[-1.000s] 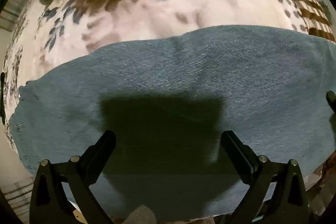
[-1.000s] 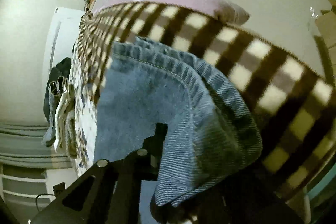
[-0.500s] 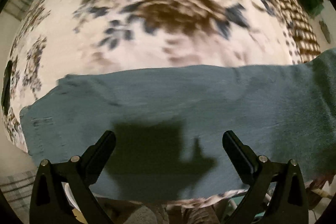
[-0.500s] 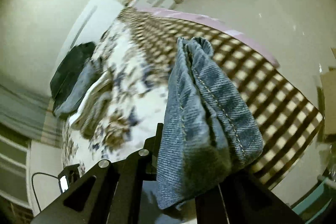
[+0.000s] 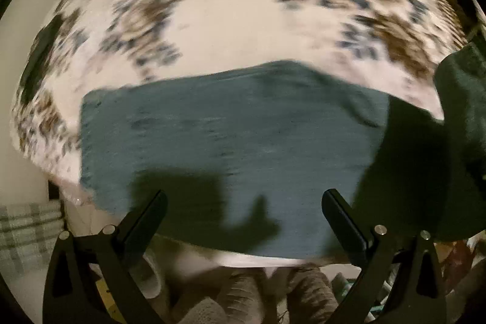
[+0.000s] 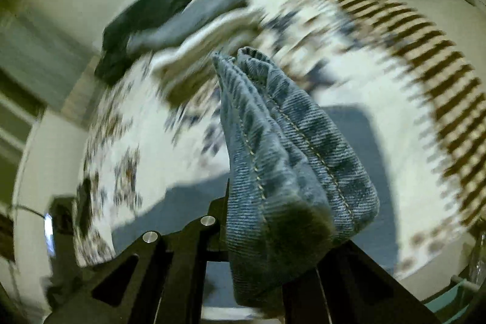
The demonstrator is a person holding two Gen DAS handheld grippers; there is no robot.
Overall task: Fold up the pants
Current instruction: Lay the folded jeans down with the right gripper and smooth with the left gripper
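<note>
Blue denim pants (image 5: 231,135) lie flat across the near part of a floral blanket (image 5: 231,20) in the left wrist view. My left gripper (image 5: 243,214) is open and empty, held above the pants' near edge. My right gripper (image 6: 273,233) is shut on a bunched end of the pants (image 6: 282,160) and holds it up above the bed. That lifted end also shows at the right edge of the left wrist view (image 5: 461,99). The flat part of the pants shows below in the right wrist view (image 6: 188,208).
A pile of folded clothes (image 6: 194,20) lies at the far end of the bed. The blanket has a brown checked border (image 6: 425,50). A pale wall and floor surround the bed. A dark phone-like object (image 6: 57,217) lies near the bed's left edge.
My right gripper has lifted the pants end higher and carried it over the bed. My left gripper has pulled back, so more of the pants and the blanket show.
</note>
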